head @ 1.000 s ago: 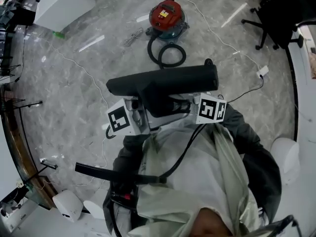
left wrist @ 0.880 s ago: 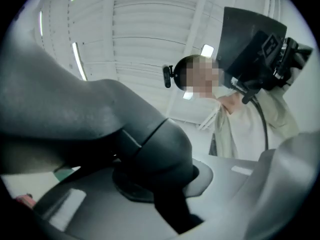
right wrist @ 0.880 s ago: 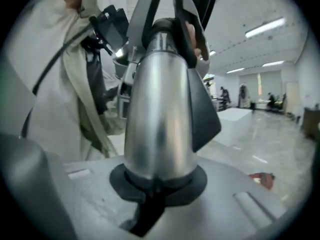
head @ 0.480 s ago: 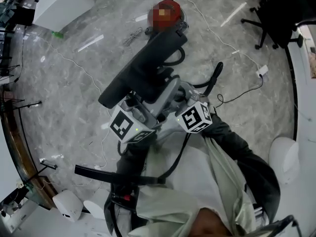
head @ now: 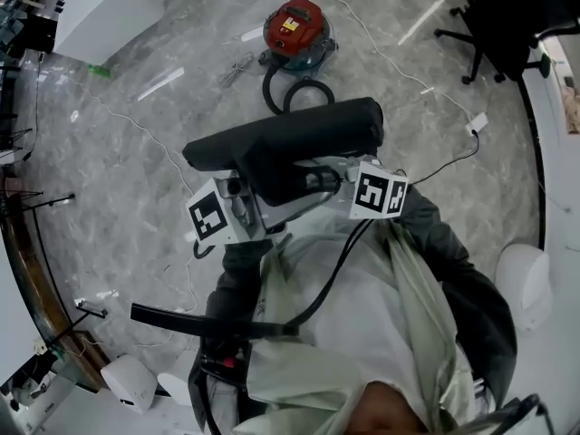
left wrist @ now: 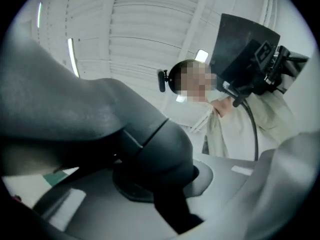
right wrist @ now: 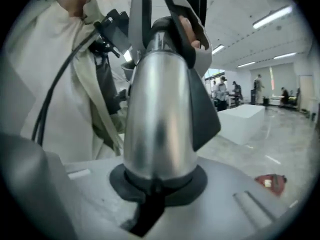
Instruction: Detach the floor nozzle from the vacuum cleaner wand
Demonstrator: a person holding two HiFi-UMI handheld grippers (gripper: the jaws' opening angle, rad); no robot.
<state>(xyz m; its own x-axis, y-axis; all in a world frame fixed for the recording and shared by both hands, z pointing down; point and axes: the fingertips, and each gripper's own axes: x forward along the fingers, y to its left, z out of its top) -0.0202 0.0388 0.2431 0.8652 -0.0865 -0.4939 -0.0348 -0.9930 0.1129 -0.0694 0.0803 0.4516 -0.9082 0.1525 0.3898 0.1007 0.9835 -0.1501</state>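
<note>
Marble floor, one red vacuum. Left gripper clamps the one floor nozzle, right gripper the one wand; hose partly hidden

- My head camera looks steeply down past my coat onto the left hand-held gripper, the right hand-held gripper and the floor.
- The left one's camera tilts up, very near the floor nozzle, facing me and the ceiling.
- The right one's sits close on the wand, facing my coat.
- Head and right views share the red vacuum cleaner.
</note>
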